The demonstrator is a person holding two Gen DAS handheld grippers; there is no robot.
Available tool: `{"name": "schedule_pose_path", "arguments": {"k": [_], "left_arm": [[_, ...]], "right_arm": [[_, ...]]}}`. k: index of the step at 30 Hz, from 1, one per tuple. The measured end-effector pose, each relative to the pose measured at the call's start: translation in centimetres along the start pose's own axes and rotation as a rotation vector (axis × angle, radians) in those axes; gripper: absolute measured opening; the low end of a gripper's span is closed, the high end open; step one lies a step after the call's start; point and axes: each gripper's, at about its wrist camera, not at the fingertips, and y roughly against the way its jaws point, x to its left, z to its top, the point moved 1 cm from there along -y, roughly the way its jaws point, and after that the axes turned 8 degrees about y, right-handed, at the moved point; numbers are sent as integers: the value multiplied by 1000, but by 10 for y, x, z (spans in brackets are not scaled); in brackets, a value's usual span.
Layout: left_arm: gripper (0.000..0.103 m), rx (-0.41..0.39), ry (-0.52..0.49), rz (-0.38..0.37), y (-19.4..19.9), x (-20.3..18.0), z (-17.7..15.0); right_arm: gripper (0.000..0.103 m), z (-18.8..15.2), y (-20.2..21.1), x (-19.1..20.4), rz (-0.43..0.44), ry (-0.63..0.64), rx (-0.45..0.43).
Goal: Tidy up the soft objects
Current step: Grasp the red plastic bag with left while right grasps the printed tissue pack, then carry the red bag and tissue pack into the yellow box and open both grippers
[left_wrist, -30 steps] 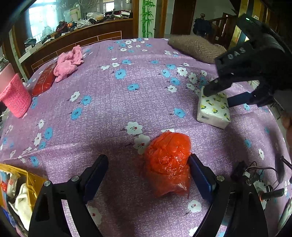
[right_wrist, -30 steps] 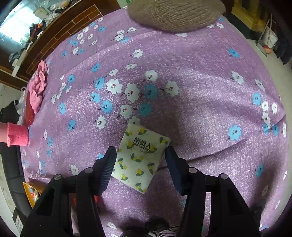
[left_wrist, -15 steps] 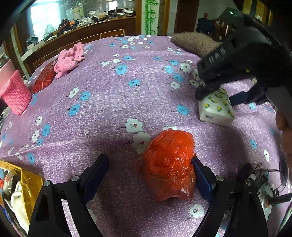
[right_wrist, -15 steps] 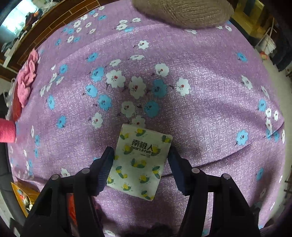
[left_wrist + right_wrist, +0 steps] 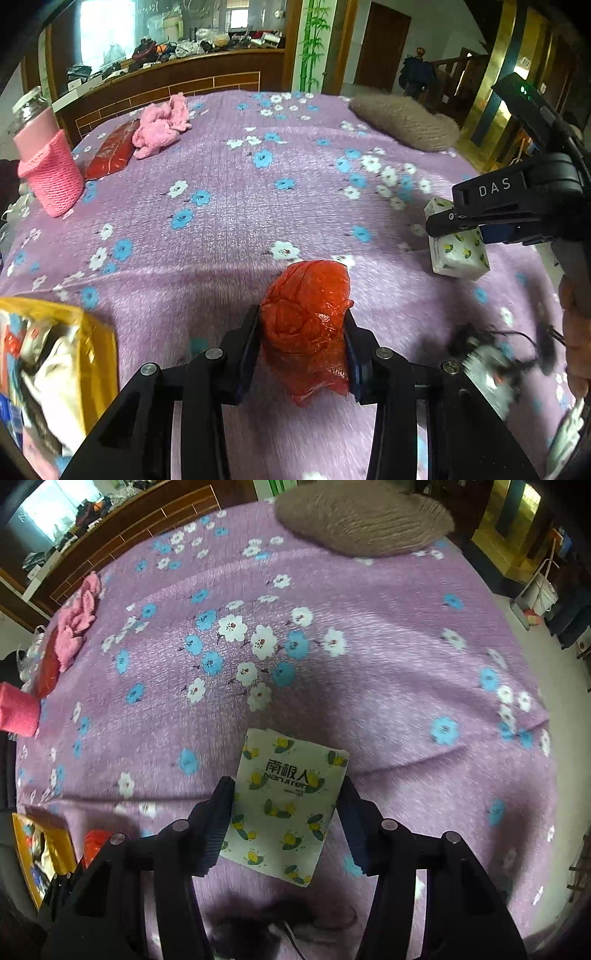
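A crumpled red plastic bag (image 5: 306, 325) lies on the purple flowered bedspread (image 5: 236, 206). My left gripper (image 5: 301, 332) is shut on it, both pads pressed into its sides. A white tissue pack with yellow fruit print (image 5: 284, 805) lies on the bedspread to the right; it also shows in the left wrist view (image 5: 458, 251). My right gripper (image 5: 286, 812) straddles the pack, with its jaws close at each side; whether they press on it is unclear. The right gripper's black body (image 5: 517, 206) shows above the pack in the left wrist view.
A yellow bag of clothes (image 5: 55, 354) sits at the bed's near left edge. A pink knit-sleeved bottle (image 5: 48, 166), a red packet (image 5: 110, 151) and a pink cloth (image 5: 162, 125) lie at the far left. A brown cushion (image 5: 402, 122) lies far right. Cables (image 5: 509, 354) trail near right.
My left gripper has closed from wide open onto the red bag. My right gripper has narrowed around the tissue pack and moved a little lower over it.
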Motion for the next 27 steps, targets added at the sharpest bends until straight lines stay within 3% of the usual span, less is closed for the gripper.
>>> {"name": "schedule_pose_path", "arguments": {"k": [9, 18, 27], "left_arm": [[38, -63, -7, -80, 78, -2, -38], [38, -108, 9, -144, 140, 6, -88], [38, -120, 26, -175, 184, 17, -137]], "right_arm": [[54, -37, 50, -13, 42, -8, -85], [54, -96, 81, -12, 143, 9, -99], [54, -158, 92, 18, 251, 96, -81]]}}
